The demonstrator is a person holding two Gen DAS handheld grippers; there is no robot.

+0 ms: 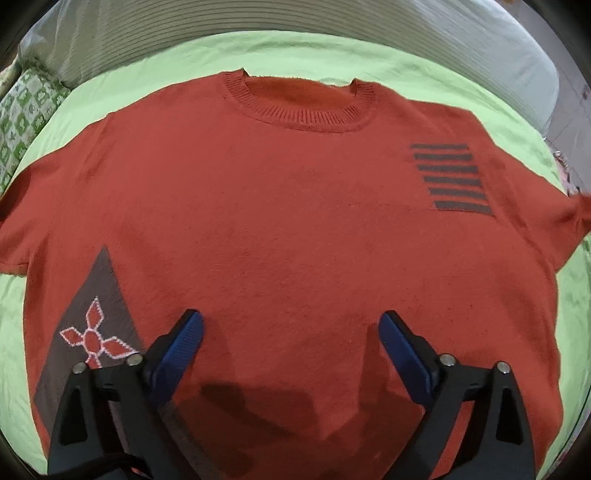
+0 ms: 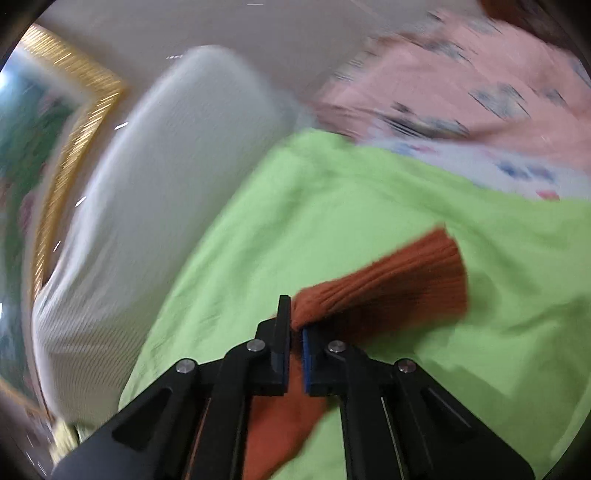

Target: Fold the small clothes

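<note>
A small rust-red knit sweater (image 1: 288, 221) lies flat, front up, on a light green sheet (image 1: 155, 70), collar at the far side. It has dark stripes (image 1: 450, 177) on the right chest and a grey triangle with a pink flower (image 1: 92, 332) at the lower left. My left gripper (image 1: 291, 328) is open above the sweater's lower middle and holds nothing. My right gripper (image 2: 294, 325) is shut on the sweater's sleeve; the ribbed cuff (image 2: 399, 273) sticks out past the fingers above the green sheet (image 2: 332, 206). The right wrist view is blurred.
A white ribbed pillow (image 1: 332, 22) lies beyond the collar and shows in the right wrist view (image 2: 155, 192). A green patterned cloth (image 1: 26, 107) sits at far left. Pink patterned fabric (image 2: 461, 81) lies past the sheet's edge. A gold picture frame (image 2: 70, 110) is at left.
</note>
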